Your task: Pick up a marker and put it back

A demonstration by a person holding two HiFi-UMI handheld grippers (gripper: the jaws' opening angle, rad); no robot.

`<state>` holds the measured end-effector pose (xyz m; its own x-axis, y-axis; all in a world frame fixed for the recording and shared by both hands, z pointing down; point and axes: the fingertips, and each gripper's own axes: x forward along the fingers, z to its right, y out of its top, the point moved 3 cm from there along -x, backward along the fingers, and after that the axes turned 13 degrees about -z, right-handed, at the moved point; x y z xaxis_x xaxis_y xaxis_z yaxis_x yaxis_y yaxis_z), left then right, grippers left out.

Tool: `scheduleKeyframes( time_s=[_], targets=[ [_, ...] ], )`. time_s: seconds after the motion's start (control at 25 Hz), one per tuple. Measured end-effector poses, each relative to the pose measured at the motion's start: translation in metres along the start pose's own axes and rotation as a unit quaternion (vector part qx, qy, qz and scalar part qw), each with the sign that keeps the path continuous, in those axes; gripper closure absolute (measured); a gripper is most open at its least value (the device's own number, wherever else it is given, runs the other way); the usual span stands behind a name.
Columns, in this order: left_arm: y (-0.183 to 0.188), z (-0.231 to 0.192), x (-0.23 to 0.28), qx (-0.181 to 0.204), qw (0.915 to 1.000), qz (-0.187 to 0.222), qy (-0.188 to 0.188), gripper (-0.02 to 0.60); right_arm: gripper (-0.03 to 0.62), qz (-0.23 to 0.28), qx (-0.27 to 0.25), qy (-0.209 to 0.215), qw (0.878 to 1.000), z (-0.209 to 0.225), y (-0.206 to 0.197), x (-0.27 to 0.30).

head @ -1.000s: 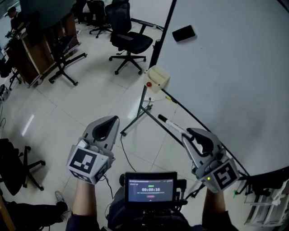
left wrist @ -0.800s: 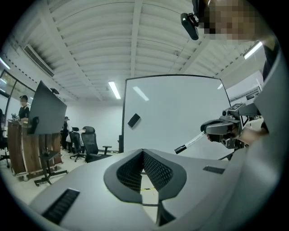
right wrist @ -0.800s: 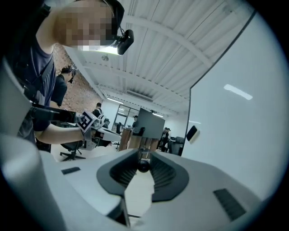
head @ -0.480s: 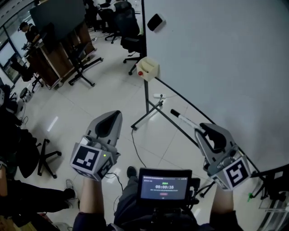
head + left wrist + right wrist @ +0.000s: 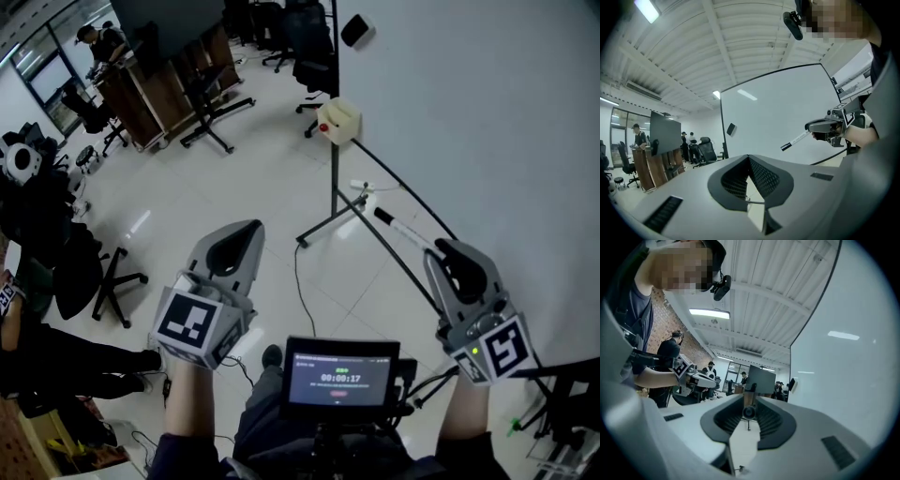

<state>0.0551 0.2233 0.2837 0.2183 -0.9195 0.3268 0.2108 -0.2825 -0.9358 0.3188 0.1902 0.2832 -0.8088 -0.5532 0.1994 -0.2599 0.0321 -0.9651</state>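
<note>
A white marker with a black cap (image 5: 405,229) sticks out forward from my right gripper (image 5: 448,249), which is shut on its barrel. Seen from the right gripper view, the marker (image 5: 749,411) shows end-on between the pads of that gripper (image 5: 749,404). It is held just off the whiteboard (image 5: 487,122), above the board's lower rail (image 5: 394,184). My left gripper (image 5: 246,231) hangs over the floor to the left, shut with nothing in it (image 5: 748,159). From the left gripper view I see the marker (image 5: 799,139) pointing left out of the right gripper (image 5: 820,126).
A beige box with a red button (image 5: 339,120) sits at the board's corner above the stand legs (image 5: 334,206). A black eraser (image 5: 356,30) sticks to the board. Office chairs (image 5: 103,281), a wooden cart (image 5: 150,94) and people stand at the left. A timer screen (image 5: 339,373) is at my chest.
Both grippers have swung along the whiteboard, so the box and stand now lie farther right and up in view. The marker stays held in the right gripper; the left stays shut.
</note>
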Motion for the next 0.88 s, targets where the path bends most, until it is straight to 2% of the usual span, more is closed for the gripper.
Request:
scheduleKeyframes(
  time_s=[0.16, 0.36, 0.88],
  targets=[
    [-0.008, -0.011, -0.020, 0.001, 1.0000, 0.004, 0.009, 0.581, 0.503, 0.000, -0.006, 0.008, 1.000, -0.020, 0.006, 0.010],
    [-0.032, -0.046, -0.047, -0.010, 0.9999, 0.011, 0.006, 0.581, 0.503, -0.015, -0.007, 0.005, 1.000, -0.063, 0.012, 0.034],
    [-0.096, -0.160, -0.130, -0.042, 0.9950, 0.047, -0.077, 0.581, 0.505, -0.049, -0.030, -0.057, 0.997, -0.223, 0.056, 0.104]
  ],
)
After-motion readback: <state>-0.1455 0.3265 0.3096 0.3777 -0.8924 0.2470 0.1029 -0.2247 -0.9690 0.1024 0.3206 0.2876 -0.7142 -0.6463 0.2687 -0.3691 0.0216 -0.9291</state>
